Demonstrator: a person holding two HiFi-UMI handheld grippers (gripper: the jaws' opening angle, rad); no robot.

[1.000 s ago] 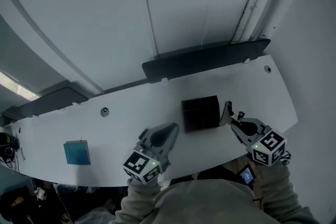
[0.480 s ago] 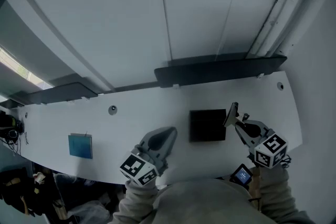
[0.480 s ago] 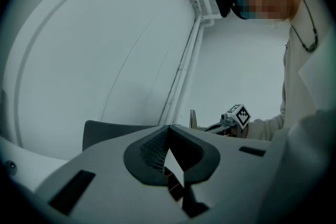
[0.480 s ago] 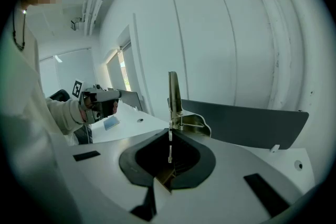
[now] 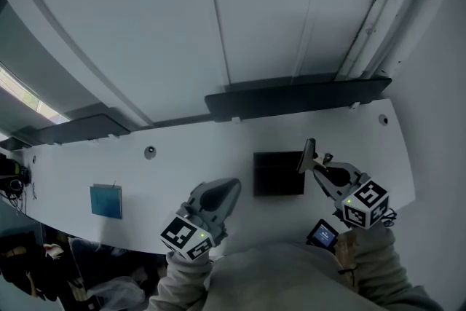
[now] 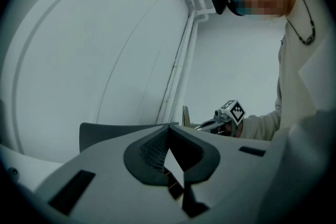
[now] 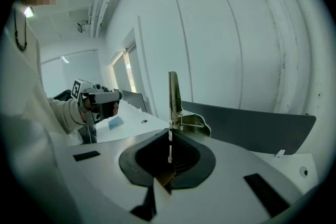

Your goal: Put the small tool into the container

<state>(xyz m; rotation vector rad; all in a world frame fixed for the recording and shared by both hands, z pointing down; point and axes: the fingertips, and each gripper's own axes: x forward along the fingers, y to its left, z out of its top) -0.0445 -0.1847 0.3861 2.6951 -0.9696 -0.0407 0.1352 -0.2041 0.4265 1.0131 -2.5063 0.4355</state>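
1. The right tongs (image 5: 316, 165) are closed tight on the tool (image 5: 307, 155), a small metal piece that stands up from the tips. The right gripper view shows the same: the tongs (image 7: 169, 131) pinch its lower end and the tool (image 7: 174, 97) rises upright above them.
2. The tool is at the 3 o'clock edge of the container (image 5: 278, 172), a black square box on the white worktop (image 5: 182, 156). I cannot tell whether it is over the rim or just beside it.
3. The left tongs (image 5: 233, 186) are at 8 o'clock from the container, near it but apart. In the left gripper view the left tongs (image 6: 169, 128) have the jaws together with nothing between them.
4. A blue square (image 5: 106, 201) lies flat on the worktop at 9 o'clock, well apart from the container.
5. Dark panels (image 5: 298, 97) stand along the worktop's far edge, at 12 o'clock from the container.
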